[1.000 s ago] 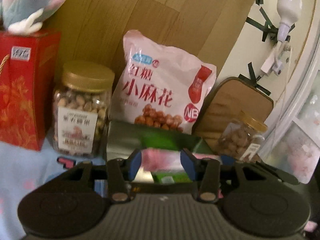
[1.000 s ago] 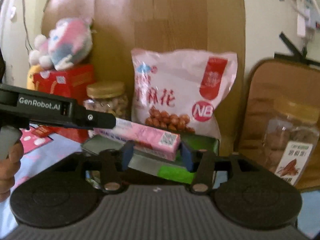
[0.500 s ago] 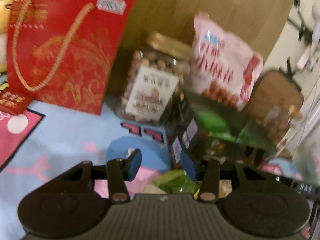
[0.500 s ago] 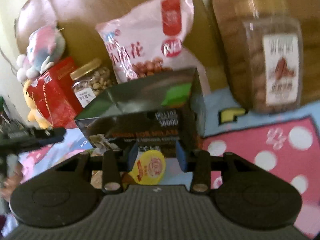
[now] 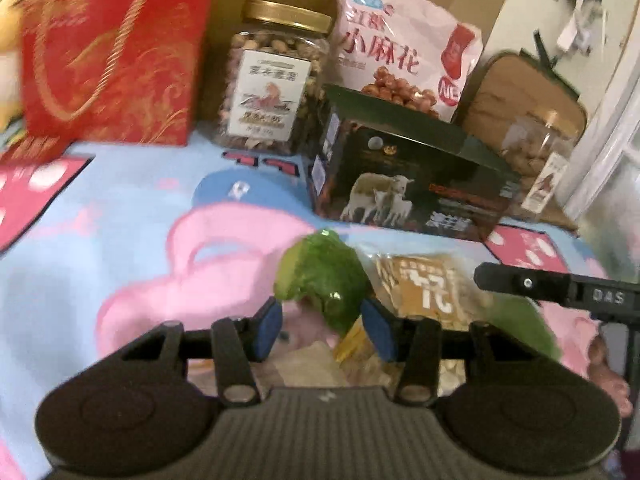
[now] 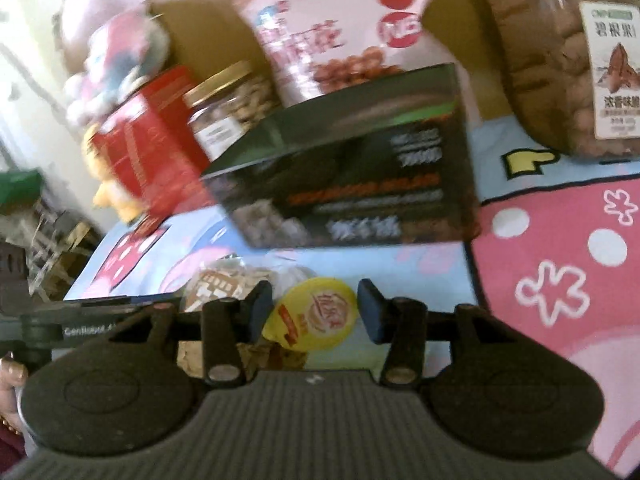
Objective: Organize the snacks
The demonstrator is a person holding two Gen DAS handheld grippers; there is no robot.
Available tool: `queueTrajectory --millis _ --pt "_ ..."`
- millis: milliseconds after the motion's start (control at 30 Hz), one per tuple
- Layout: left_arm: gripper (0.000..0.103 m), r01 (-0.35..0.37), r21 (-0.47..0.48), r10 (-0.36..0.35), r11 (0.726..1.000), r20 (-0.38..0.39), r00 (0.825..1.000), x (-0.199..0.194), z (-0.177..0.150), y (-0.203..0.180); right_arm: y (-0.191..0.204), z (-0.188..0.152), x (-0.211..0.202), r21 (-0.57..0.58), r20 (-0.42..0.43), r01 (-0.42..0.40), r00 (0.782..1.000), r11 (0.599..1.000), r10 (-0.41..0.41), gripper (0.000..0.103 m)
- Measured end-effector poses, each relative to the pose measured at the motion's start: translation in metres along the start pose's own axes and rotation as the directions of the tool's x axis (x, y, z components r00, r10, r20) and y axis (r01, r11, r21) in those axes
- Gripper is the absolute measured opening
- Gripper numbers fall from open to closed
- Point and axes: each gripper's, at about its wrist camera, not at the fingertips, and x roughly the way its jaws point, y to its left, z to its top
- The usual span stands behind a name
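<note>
Snacks — pink bag (image 5: 404, 48) reads "小麻花", "NB"; pecan jar (image 6: 580, 56) "碧根果".

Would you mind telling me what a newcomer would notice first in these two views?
Probably the dark box with sheep on it, standing mid-table before the pink snack bag and the gold-lidded nut jar. Next, the red gift bag at far left. Up close, a green packet sits between the left gripper fingers, a yellow cup between the right gripper fingers.

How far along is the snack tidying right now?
Done: jars, the pink bag and the dark box stand along the back. In hand: nothing; the left gripper is open at a green packet, the right gripper open at a yellow cup. Left: those loose snacks.
</note>
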Motion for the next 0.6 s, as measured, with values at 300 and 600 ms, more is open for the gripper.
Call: queueTrajectory --millis 300,600 --pt "0.048 0.041 -0.178 -0.021 0.983 0.112 0.993 -0.065 -0.009 0.044 0.013 -0.01 -0.04 -0.028 0.089 -0.021 0.996 0.999 0.023 0.052" --pt "0.048 0.104 -0.258 -0.082 0.961 0.096 0.992 -0.077 -0.032 0.062 0.078 -0.046 -0.033 -0.206 -0.027 -0.157 0.988 0.966 0.155 0.052"
